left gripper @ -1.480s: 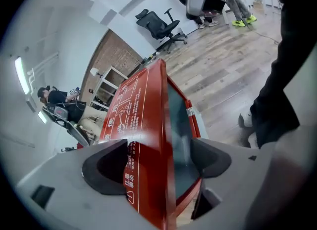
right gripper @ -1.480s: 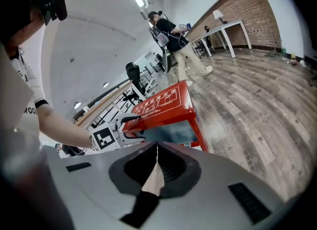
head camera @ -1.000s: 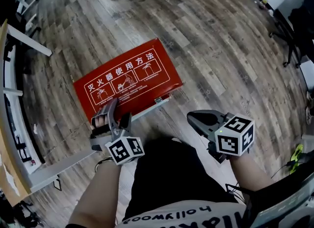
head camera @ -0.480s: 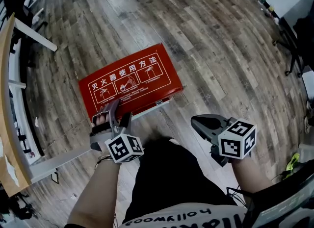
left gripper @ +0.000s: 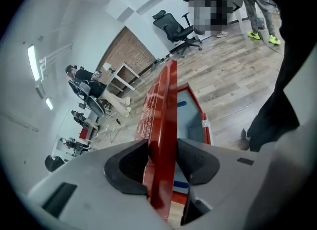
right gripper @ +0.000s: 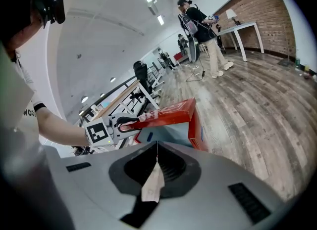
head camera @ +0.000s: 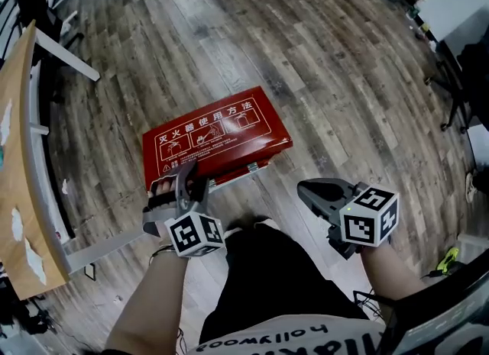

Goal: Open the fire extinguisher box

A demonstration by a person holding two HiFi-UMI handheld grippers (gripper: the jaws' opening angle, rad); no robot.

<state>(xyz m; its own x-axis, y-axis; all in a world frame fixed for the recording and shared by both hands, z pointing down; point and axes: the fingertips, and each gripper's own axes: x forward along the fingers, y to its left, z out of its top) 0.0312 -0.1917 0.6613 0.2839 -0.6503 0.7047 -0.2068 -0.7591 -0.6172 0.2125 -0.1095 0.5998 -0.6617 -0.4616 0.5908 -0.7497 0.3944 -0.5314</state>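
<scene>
My left tongs [left gripper: 162, 157] have just been closing and now pinch the near edge of the red lid [left gripper: 167, 95], so I can swing it up off the fire extinguisher box [left gripper: 192, 120] just ahead of them. My right tongs [right gripper: 157, 150] hover off to the side, spare, pressed together on a pale scrap [right gripper: 151, 187]. Beyond the lid, the hinge and the box's contents are hidden.

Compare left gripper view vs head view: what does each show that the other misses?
Left gripper view only: the left gripper with jaws just closed further, pinching the red lid by its edge; the box's pale interior; an office chair. Head view only: the lid's printed instructions, the right gripper. Both: left gripper, raised lid, wood floor.
</scene>
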